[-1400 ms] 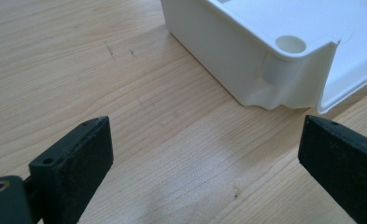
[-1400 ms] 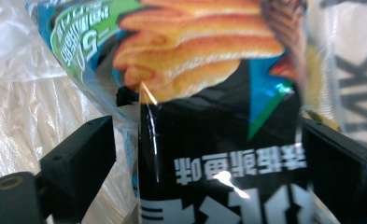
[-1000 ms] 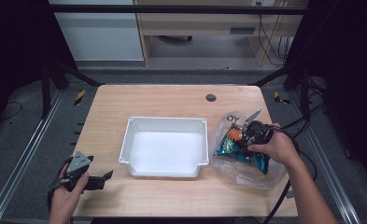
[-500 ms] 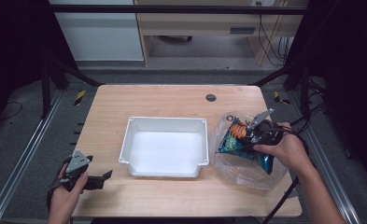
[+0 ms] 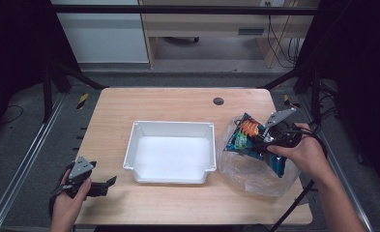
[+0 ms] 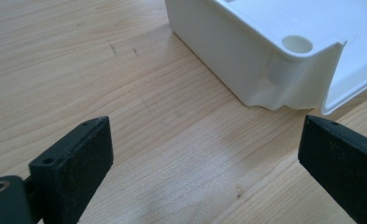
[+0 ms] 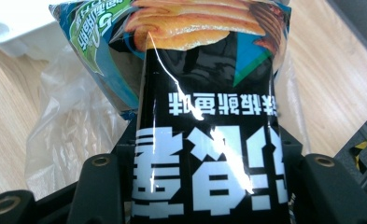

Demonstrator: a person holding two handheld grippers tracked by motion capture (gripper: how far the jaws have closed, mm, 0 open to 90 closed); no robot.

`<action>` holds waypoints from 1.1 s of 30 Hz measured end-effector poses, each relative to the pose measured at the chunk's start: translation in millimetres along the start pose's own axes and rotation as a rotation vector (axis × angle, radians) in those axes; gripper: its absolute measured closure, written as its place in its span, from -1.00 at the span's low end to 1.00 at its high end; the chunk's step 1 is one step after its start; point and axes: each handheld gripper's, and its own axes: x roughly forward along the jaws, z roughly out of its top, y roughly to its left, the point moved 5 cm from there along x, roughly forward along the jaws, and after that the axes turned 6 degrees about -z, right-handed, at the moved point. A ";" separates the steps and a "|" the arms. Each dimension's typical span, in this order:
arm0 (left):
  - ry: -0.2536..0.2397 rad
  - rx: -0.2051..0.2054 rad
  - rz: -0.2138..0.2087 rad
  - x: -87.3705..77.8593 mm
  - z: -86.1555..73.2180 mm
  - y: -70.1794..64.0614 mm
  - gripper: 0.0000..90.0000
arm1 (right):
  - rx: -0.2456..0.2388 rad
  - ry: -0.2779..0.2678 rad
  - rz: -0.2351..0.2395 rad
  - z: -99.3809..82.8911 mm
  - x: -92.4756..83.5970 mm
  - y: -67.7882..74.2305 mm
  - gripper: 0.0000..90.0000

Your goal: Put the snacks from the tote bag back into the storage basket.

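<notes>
High view: snack bag (image 5: 248, 137) now higher.

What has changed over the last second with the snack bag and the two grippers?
The right gripper, shut on the snack bag, has lifted it up out of the clear plastic bag, which has slumped on the table; the snack bag now tilts toward the white tray. The left gripper stayed open at the table's near left corner, and the tray has not moved.
</notes>
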 end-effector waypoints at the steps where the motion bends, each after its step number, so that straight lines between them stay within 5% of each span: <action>1: 0.000 0.000 0.000 0.0 0.0 0.0 -0.94 | 0.000 0.000 0.000 0.0 0.0 0.0 0.02; 21: -0.001 -0.005 0.012 -2.2 -0.8 3.7 -0.94 | -0.027 -0.125 0.007 59.8 -4.4 18.7 0.03; 33: 0.002 -0.005 0.013 -2.4 -1.0 3.9 -0.94 | -0.118 -0.157 0.043 99.9 3.7 49.1 0.03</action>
